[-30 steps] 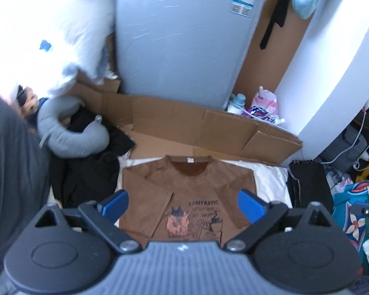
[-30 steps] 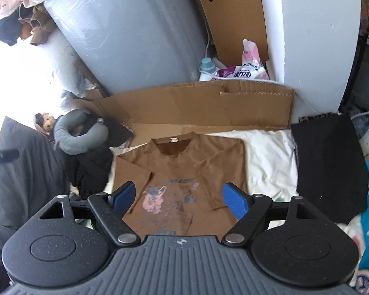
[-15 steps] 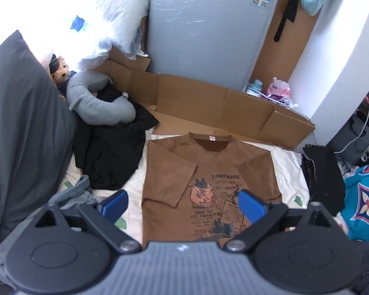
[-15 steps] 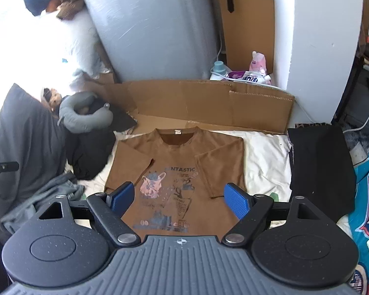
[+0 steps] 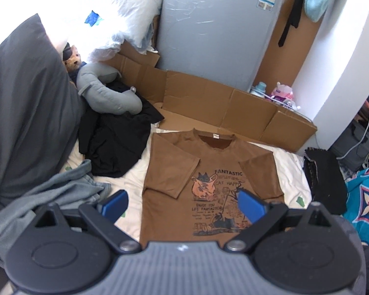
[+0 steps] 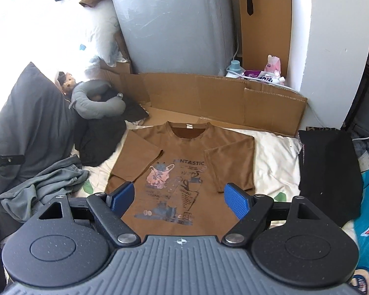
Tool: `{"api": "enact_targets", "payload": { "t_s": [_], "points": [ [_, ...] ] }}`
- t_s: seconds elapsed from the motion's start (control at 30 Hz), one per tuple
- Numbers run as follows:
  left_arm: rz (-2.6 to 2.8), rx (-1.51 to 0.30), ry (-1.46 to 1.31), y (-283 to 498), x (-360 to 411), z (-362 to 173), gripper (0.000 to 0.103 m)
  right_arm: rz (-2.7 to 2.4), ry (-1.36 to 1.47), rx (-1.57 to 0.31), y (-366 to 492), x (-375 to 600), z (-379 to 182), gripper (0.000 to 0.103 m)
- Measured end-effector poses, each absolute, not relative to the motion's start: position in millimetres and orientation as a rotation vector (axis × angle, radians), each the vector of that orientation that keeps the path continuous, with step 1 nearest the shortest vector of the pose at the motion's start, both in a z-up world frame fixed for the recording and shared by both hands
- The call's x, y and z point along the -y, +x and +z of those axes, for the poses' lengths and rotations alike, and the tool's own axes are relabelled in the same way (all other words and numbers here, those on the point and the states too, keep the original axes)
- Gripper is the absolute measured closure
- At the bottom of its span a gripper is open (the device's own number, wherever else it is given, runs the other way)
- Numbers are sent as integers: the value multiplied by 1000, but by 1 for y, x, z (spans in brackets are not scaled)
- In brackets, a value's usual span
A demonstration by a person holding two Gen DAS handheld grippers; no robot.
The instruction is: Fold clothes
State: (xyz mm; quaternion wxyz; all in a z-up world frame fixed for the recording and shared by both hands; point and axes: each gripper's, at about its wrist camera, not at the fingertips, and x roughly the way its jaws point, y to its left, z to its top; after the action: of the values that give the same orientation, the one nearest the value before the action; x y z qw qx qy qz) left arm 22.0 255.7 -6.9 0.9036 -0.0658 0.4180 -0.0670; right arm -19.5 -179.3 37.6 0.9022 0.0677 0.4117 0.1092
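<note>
A: How far along?
B: Both sleeves of the brown T-shirt are turned in; it lies at twelve o'clock on the bed.
A: Grippers?
B: Left gripper and right gripper spread, empty. Body folds remain.

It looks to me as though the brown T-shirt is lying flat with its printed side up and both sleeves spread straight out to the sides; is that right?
Not quite. The brown T-shirt does lie flat with its printed side up, but both sleeves are already folded inward over the body, not spread out. The right wrist view shows this clearly, and the left wrist view agrees.
</note>
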Motion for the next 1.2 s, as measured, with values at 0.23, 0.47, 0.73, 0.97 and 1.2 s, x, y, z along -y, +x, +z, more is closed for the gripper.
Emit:
{"api": "enact_targets", "payload": {
  "t_s": [0.23, 0.47, 0.73, 0.97, 1.2],
  "points": [
    [-169, -780, -179, -7, -257, -19, 6, 198, 220, -744, -51, 202, 22, 18],
    [-137, -709, -234, -24, -270, -23, 4, 135, 178, -679, -74, 216, 13, 17],
    [-73, -783, -201, -27, -284, -52, 4, 8, 245, -694, -83, 244, -16, 17],
    [-12, -946, -136, -22, -292, -119, 16, 9, 334, -783, -79, 261, -58, 18],
    [41, -1110, -151, -21, -300, -188, 21, -53, 385, -907, -69, 267, -112, 20]
  ]
}}
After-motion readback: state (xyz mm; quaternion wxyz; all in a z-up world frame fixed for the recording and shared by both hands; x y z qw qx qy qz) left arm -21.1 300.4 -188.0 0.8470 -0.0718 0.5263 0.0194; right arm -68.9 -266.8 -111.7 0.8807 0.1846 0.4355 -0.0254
